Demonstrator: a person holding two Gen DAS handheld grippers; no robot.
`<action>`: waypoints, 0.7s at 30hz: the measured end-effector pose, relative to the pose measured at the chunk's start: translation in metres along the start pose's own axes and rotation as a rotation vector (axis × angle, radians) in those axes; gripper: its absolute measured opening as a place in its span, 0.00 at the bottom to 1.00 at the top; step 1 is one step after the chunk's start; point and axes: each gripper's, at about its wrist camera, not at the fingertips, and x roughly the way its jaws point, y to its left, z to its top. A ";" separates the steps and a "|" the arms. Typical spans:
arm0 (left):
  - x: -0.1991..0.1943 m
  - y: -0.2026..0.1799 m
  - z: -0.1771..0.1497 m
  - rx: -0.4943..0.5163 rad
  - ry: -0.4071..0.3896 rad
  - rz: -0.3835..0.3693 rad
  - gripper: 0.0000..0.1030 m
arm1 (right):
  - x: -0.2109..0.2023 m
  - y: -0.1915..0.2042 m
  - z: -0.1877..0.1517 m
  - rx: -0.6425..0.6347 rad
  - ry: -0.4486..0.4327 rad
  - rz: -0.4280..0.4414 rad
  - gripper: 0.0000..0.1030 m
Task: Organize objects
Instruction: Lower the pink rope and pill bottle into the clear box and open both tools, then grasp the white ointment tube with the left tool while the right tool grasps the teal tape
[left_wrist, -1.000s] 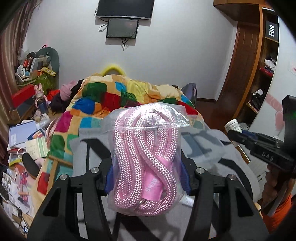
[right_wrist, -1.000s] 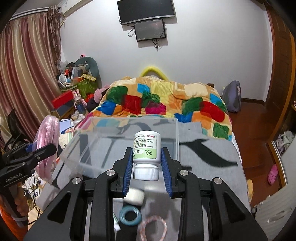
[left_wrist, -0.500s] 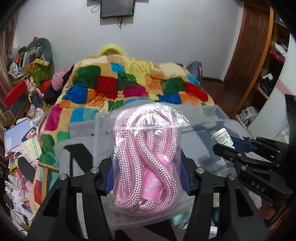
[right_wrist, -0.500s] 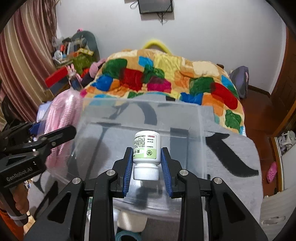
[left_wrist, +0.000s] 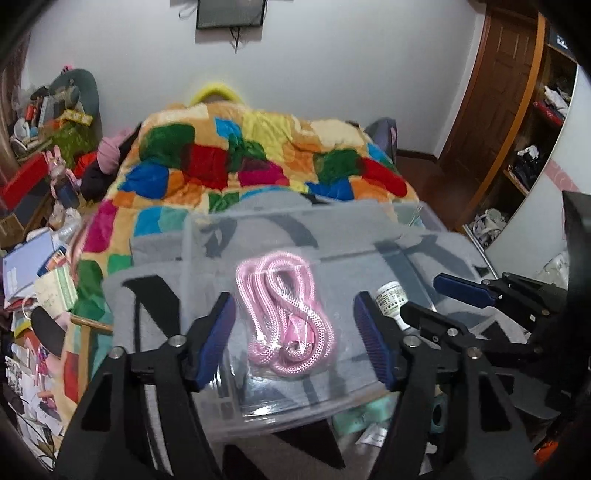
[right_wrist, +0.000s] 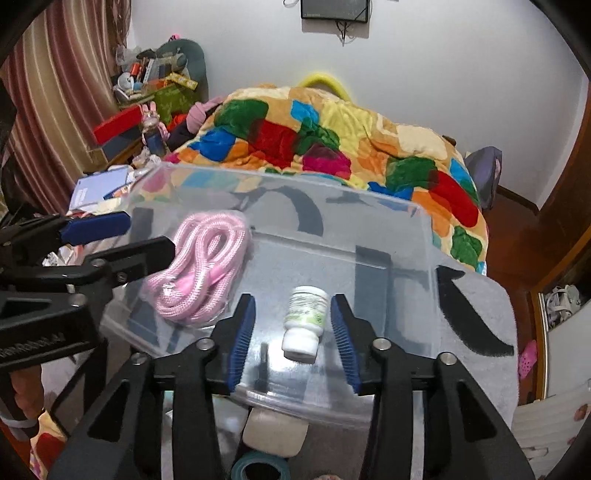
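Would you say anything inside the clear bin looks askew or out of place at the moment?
Only mildly: the white pill bottle lies on its side in the clear bin, not upright. The bagged pink rope rests loosely beside it. Nothing looks spilled or damaged.

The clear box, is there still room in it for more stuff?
Yes. In the clear box, the far strip behind the white bottle is bare, and so is the right side up to the wall. The left side is crowded by the bagged pink rope, with only a narrow gap between rope and bottle.
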 end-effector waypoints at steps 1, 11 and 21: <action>-0.006 -0.001 0.001 0.003 -0.015 0.003 0.71 | -0.005 0.000 0.000 0.001 -0.009 0.003 0.42; -0.062 -0.011 -0.011 0.040 -0.133 0.028 0.96 | -0.073 -0.003 -0.017 -0.005 -0.155 0.008 0.57; -0.054 -0.017 -0.053 0.043 -0.069 0.001 0.96 | -0.085 -0.014 -0.054 0.044 -0.153 0.014 0.58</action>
